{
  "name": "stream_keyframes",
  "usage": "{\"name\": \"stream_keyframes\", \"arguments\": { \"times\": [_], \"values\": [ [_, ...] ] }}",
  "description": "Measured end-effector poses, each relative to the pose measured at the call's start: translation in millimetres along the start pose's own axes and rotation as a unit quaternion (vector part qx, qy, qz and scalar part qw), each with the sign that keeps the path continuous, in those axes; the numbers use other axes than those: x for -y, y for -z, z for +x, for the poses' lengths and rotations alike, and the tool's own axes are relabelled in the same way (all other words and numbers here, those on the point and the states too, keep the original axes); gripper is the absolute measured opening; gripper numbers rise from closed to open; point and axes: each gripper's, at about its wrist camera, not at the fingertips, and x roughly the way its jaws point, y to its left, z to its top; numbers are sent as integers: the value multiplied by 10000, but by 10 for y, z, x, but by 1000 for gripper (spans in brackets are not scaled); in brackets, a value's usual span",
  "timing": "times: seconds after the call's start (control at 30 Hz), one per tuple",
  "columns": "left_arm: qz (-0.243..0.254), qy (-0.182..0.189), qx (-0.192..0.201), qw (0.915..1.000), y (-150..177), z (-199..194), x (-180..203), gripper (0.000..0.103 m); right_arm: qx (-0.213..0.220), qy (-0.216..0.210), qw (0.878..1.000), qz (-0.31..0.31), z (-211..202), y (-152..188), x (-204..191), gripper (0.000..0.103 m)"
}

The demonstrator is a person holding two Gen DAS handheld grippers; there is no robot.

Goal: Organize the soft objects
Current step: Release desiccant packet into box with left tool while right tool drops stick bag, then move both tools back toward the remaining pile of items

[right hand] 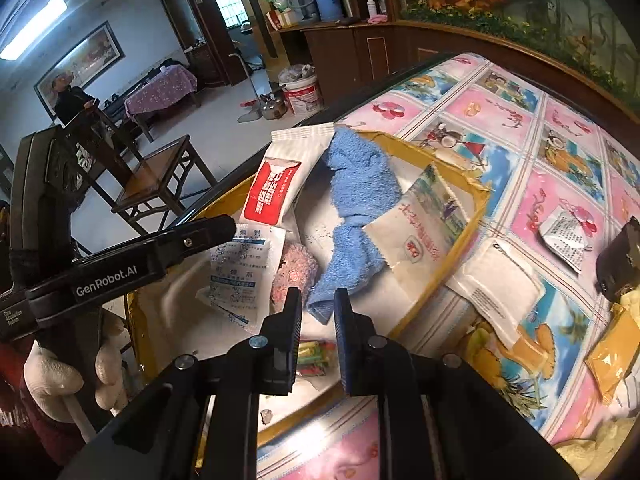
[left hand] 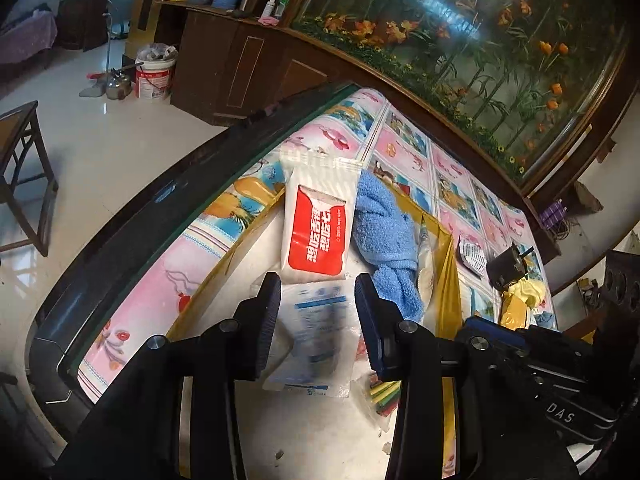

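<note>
A white box with yellow taped walls (left hand: 444,264) (right hand: 476,208) holds a red-and-white tissue pack (left hand: 316,224) (right hand: 272,192), a blue towel (left hand: 384,236) (right hand: 356,200), blue-printed sachets (left hand: 316,332) (right hand: 236,272), a pink pouch (right hand: 294,272) and a printed white packet (right hand: 424,236). My left gripper (left hand: 316,292) is open and empty above the sachets. My right gripper (right hand: 318,304) hangs over the box near the towel's lower end, jaws a little apart, holding nothing. A white pillow pack (right hand: 500,288) lies just outside the box.
The box sits on a table with a pink and blue cartoon cloth (left hand: 404,140) (right hand: 560,128). A folded leaflet (right hand: 564,244), a black object (left hand: 506,266) and yellow bags (right hand: 612,352) lie to the right. Coloured sticks in a bag (left hand: 382,396) lie in the box. A wooden chair (right hand: 156,176) stands left.
</note>
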Motion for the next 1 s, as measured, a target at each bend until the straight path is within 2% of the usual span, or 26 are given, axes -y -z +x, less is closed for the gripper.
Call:
{"name": "stream_keyframes", "arguments": {
  "times": [0.07, 0.1, 0.17, 0.23, 0.27, 0.3, 0.4, 0.47, 0.53, 0.6, 0.73, 0.8, 0.87, 0.93, 1.0],
  "values": [
    [0, -71, 189, 9998, -21, -99, 61, 42, 287, 143, 9994, 108, -248, 58, 107, 15],
    [0, -9, 291, 9996, -32, -156, 108, 45, 522, 312, 9980, 147, -420, 105, 170, 15],
    [113, 283, 589, 9978, -16, -299, 235, 59, 1090, 739, 9911, 196, -804, 225, 306, 17],
    [557, 592, 839, 9931, 66, -442, 480, 65, 1673, 1155, 9782, 429, -1197, 429, 530, 48],
    [865, 750, 853, 9898, 121, -478, 636, 65, 1882, 1283, 9714, 673, -1351, 567, 708, 85],
    [1125, 847, 802, 9868, 172, -480, 775, 65, 1924, 1400, 9666, 955, -1450, 668, 904, 99],
    [1720, 1172, 327, 9776, 366, -357, 1223, 65, 1449, 1619, 9550, 2021, -1563, 1058, 1591, 97],
    [1918, 1254, 37, 9734, 503, -231, 1453, 65, 1331, 1640, 9385, 2732, -1661, 1407, 1978, 97],
    [2044, 1274, -240, 9703, 621, -96, 1649, 65, 1251, 1769, 9297, 2977, -1740, 1652, 2155, 97],
    [2154, 1291, -497, 9667, 721, 21, 1803, 65, 1246, 1742, 9292, 3011, -1780, 1780, 2184, 97],
    [2281, 1210, -644, 9640, 851, 70, 2020, 65, 1203, 1286, 9435, 2807, -1691, 1720, 2057, 92],
    [2320, 1117, -598, 9644, 876, 44, 2062, 65, 981, 1262, 9519, 2614, -1504, 1591, 1957, 87],
    [2318, 964, -573, 9663, 879, 28, 2057, 65, 774, 1392, 9518, 2621, -1298, 1468, 1989, 85],
    [2255, 859, -567, 9688, 836, 40, 2014, 65, 702, 1371, 9444, 2905, -1140, 1434, 2115, 80],
    [2226, 721, -553, 9707, 787, 63, 1977, 65, 634, 1272, 9406, 3083, -1021, 1422, 2215, 58]
  ]
}}
